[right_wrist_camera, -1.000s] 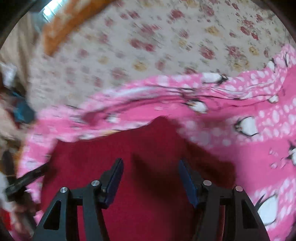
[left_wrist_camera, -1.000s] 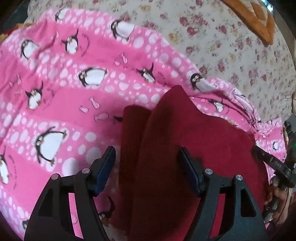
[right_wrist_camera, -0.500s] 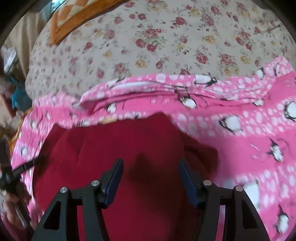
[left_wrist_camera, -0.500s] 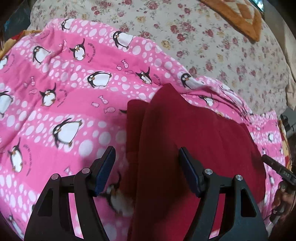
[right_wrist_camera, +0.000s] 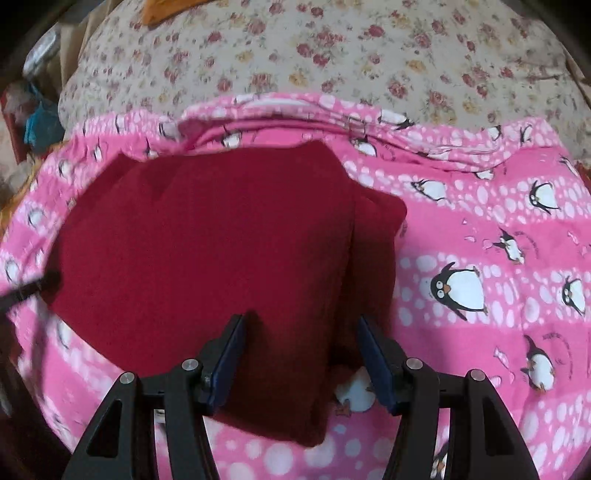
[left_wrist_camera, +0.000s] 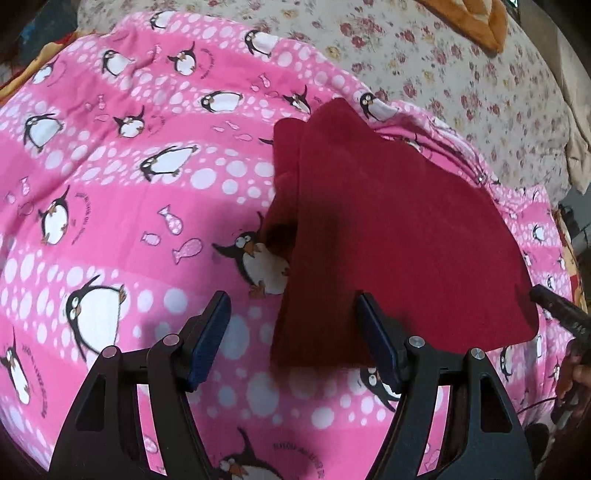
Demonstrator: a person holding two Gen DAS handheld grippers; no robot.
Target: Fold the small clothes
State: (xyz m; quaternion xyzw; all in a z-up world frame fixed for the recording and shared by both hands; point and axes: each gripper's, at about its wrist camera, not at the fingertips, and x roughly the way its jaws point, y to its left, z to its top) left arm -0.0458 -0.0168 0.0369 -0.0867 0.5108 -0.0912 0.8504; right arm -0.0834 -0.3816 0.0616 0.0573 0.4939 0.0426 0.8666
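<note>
A folded dark red garment [left_wrist_camera: 388, 229] lies flat on a pink penguin blanket [left_wrist_camera: 122, 184]. A narrower red layer sticks out along one side of it. My left gripper [left_wrist_camera: 291, 332] is open and empty, just above the garment's near edge. In the right wrist view the same garment [right_wrist_camera: 207, 258] fills the middle. My right gripper [right_wrist_camera: 299, 354] is open and empty above its near corner. The other gripper's tip shows at the edge of each view.
The pink blanket [right_wrist_camera: 480, 258] lies on a cream floral bedspread [right_wrist_camera: 332, 55]. An orange cushion [left_wrist_camera: 476, 18] sits at the far end of the bed. Clutter shows past the bed's left side [right_wrist_camera: 37, 118].
Both grippers have pulled back and up from the red garment, so more of it and of the blanket shows. Both stay open. The garment lies still.
</note>
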